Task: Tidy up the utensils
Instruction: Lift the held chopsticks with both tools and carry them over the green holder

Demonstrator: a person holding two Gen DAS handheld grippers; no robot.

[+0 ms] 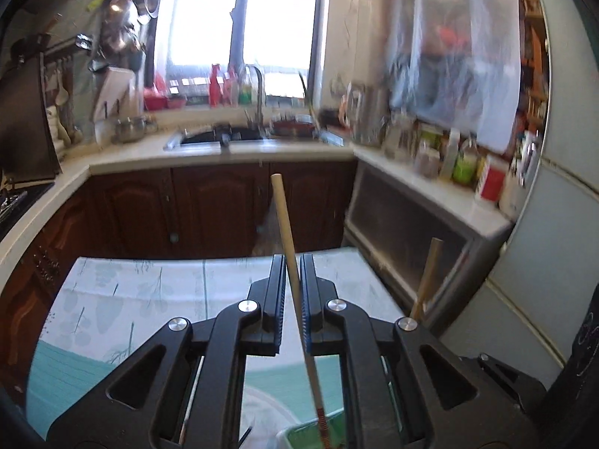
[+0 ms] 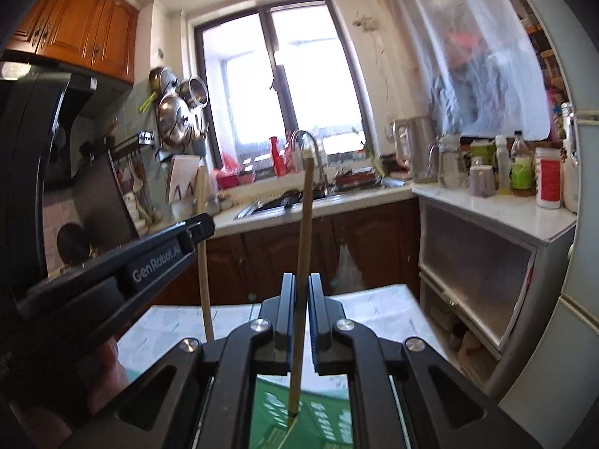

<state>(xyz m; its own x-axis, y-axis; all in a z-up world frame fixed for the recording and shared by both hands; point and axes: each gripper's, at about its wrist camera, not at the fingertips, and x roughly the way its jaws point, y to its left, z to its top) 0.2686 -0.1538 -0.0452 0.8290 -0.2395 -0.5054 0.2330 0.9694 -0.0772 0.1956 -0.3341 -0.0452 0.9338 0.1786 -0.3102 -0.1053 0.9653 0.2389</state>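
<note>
While each pair of tongs pinches one chopstick, we hold both sticks upright over the near edge of the surface (image 1: 123, 299), which carries a pale cloth with a leaf print. The left tongs (image 1: 293, 280) are pressed together on the left chopstick (image 1: 284, 224); its blunt end points up and far, and its thin painted end hangs down toward a green container (image 1: 299, 436) just below us. The right tongs (image 2: 302, 299) are also pressed together, on the right chopstick (image 2: 305, 232), and the thin end of this one reaches down into a green container (image 2: 318, 411) with white print. We cannot tell for sure whether the two views show the same container, but it seems so.

In the right view the left tongs stand to the left, near ours, with their stick beside ours but apart.

We judge that the task is in its middle part: both sticks are picked up and brought over the container, but neither is let go yet. What is left is to lower them inside and open the tongs. We see no other utensils on the surface, so we cannot say how many remain.
</note>
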